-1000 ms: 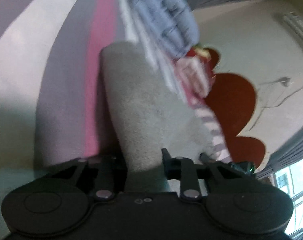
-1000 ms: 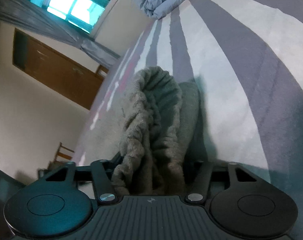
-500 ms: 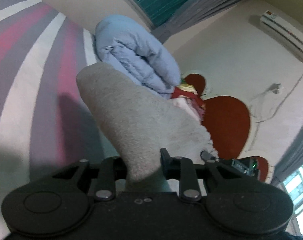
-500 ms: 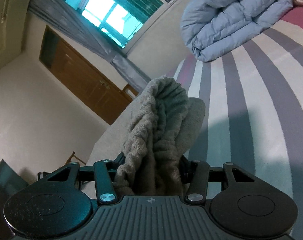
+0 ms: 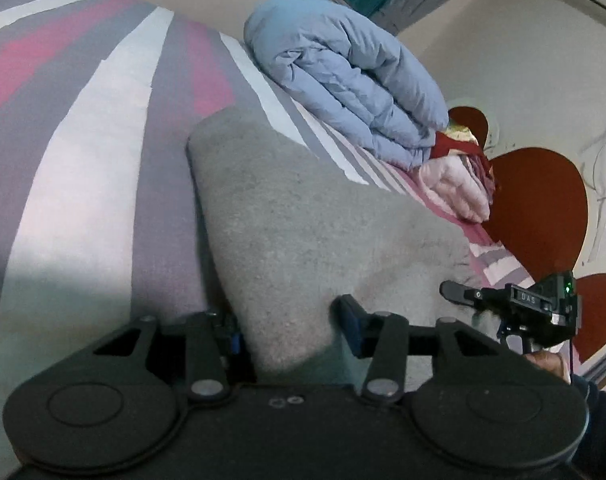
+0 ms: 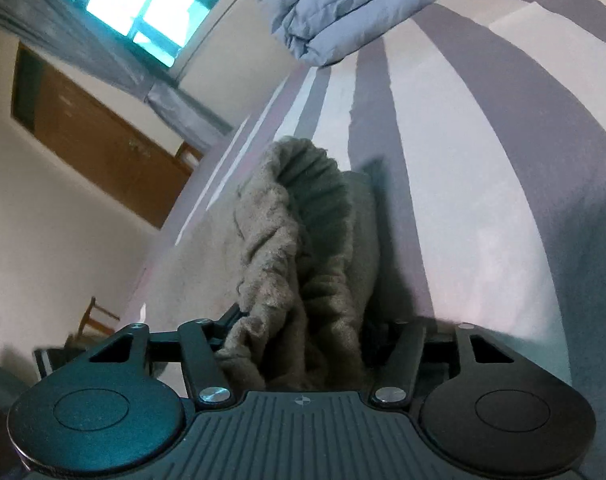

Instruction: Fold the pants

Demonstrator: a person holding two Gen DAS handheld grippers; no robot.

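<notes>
— Any lettering to call out here?

— One bit: in the left wrist view, the right gripper [image 5: 455, 294] pokes in off to the side of the left tool, and a small dark block [image 5: 529, 300] on it reads something like "DAS", faint.

— Anything ahead of the right tool?

— Nothing readable there at all.

Each wrist camera sits just behind its jaws, low over the striped bed [image 5: 83, 168], close to the grey pants [image 5: 303, 216] between them. Both views share the blue duvet [image 6: 343, 4] ahead (apparently seen from opposite sides).
</notes>
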